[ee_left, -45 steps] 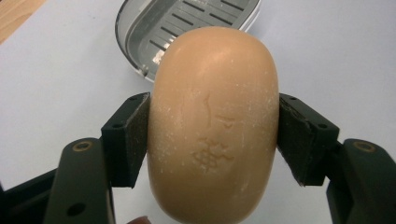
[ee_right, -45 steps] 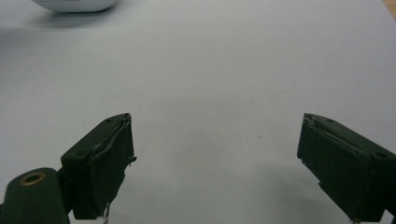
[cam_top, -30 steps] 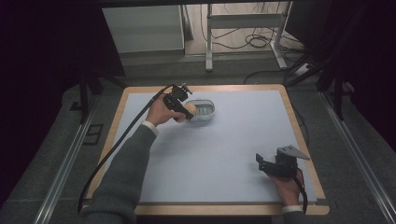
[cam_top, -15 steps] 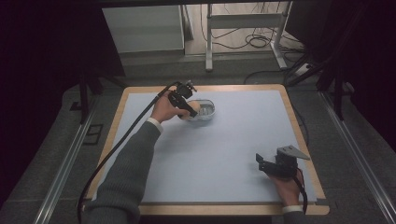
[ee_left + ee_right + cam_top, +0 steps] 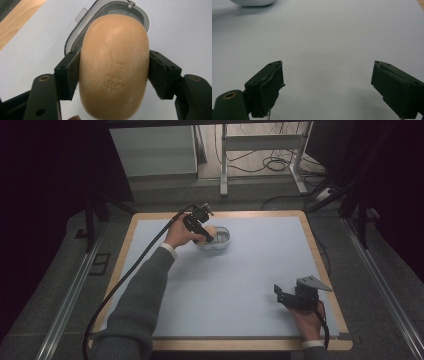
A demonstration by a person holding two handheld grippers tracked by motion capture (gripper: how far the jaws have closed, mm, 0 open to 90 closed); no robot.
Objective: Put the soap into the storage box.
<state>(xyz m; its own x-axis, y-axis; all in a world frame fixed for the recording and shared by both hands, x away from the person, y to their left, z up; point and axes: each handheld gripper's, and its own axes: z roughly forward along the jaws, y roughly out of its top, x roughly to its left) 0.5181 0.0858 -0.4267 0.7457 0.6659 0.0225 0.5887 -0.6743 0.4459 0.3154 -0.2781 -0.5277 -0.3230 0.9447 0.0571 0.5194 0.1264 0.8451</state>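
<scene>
Soap bar point(image 5: 113, 67) is the star here, a peachy oval one with a little stamped mark on its face, and it's pinched right across its middle by the left gripper point(image 5: 113, 72). Both black pads point(image 5: 68, 75) press flat on its two long sides, so that grip is properly clamped on it. Just behind it sits the soap dish point(image 5: 75, 41), a greyish oval tray with a pale rim, and the bar hangs over it; can't tell if it touches the bottom. From the high view the dish point(image 5: 222, 242) is on the far left-ish part of the pale blue mat point(image 5: 250, 285). The right gripper point(image 5: 327, 85) is well apart from all that, near the front right corner, jaws spread wide with nothing between them but bare mat.
</scene>
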